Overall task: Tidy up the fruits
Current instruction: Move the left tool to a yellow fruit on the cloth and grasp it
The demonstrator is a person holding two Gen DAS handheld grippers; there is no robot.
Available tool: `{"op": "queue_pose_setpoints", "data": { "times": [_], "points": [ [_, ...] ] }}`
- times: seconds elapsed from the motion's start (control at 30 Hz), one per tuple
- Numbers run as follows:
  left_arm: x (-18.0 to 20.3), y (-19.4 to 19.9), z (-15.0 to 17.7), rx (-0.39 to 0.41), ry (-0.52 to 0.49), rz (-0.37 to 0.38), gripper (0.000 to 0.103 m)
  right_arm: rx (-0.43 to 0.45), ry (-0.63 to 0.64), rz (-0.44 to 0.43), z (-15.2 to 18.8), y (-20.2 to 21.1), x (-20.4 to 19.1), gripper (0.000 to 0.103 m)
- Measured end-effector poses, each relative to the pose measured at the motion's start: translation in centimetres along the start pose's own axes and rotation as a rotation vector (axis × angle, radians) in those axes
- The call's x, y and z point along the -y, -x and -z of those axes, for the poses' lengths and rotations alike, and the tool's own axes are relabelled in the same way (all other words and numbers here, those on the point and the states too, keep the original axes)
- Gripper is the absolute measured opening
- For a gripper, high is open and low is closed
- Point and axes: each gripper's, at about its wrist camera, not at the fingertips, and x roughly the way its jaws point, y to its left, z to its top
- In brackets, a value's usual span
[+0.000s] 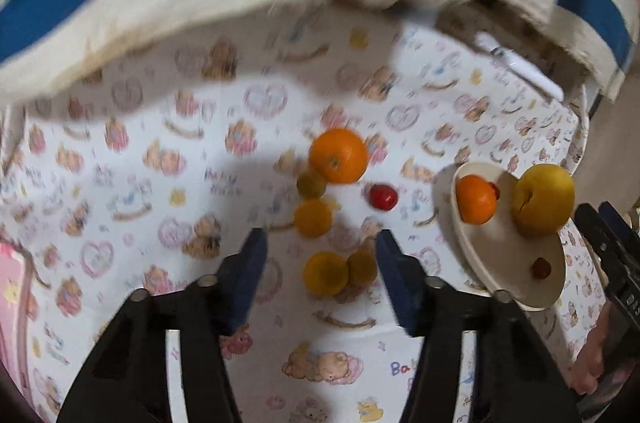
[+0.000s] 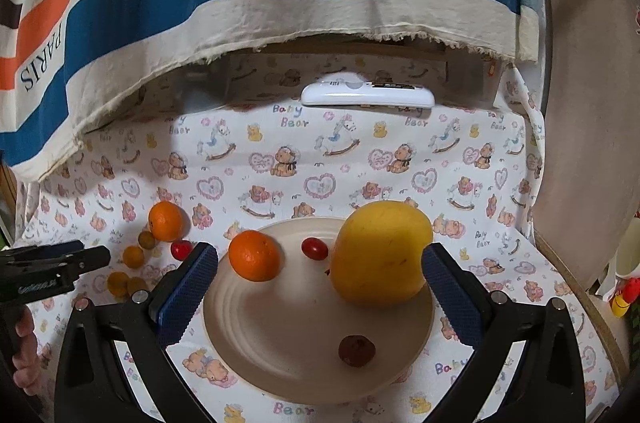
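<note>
The left gripper point(image 1: 320, 275) hangs with jaws apart, two small yellow fruits point(image 1: 338, 272) lying loose between its tips (nothing gripped). Beyond them sits an orange point(image 1: 339, 155). The right gripper point(image 2: 316, 287), spread wide and empty, hovers over the plate point(image 2: 288, 351) bearing the big yellow fruit point(image 2: 380, 251).

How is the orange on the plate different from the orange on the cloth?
The orange on the plate sits on the cream plate, beside a big yellow fruit. The orange on the cloth lies off the plate, on the bear-print cloth, next to small yellow fruits. Both are round and bright orange, and no hand-held gripper touches either.
</note>
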Motion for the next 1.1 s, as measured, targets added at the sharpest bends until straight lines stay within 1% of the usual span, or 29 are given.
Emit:
{"op": "queue_pose_setpoints", "data": {
  "times": [0.13, 0.23, 0.3, 0.37, 0.43, 0.5, 0.7, 0.9, 1.1],
  "points": [
    [-1.1, -1.0, 0.3, -0.052, 0.055, 0.002, 0.048, -0.017, 0.006, 0.003, 0.1, -0.3, -0.1, 0.103],
    [-1.3, -1.4, 0.4, -0.07, 0.066, 0.008, 0.042, -0.036, 0.004, -0.001, 0.2, -0.7, -0.1, 0.103],
    [-1.4, -1.7, 0.4, -0.087, 0.072, 0.025, 0.037, -0.044, 0.005, 0.001, 0.3, -0.8, -0.1, 0.103],
    [-1.4, -1.9, 0.6, -0.099, 0.082, 0.051, 0.036, -0.049, 0.007, 0.005, 0.4, -0.9, -0.2, 0.103],
    [-1.4, -1.9, 0.5, -0.104, 0.085, 0.065, 0.032, -0.056, 0.01, 0.009, 0.5, -1.1, -0.2, 0.103],
    [-1.3, -1.7, 0.6, -0.102, 0.089, 0.078, 0.026, -0.06, 0.016, 0.023, 0.6, -1.2, -0.3, 0.103],
    [-0.9, -2.0, 0.9, -0.131, 0.095, 0.118, 0.025, -0.067, 0.026, 0.044, 0.6, -1.5, -0.4, 0.103],
    [-0.1, -2.0, 1.2, -0.123, 0.058, 0.093, 0.026, -0.068, 0.023, 0.044, 0.6, -1.4, -0.3, 0.103],
    [1.0, -1.2, 1.3, -0.09, -0.008, 0.036, 0.025, -0.061, 0.005, 0.022, 0.4, -0.9, -0.3, 0.103]
  ]
}}
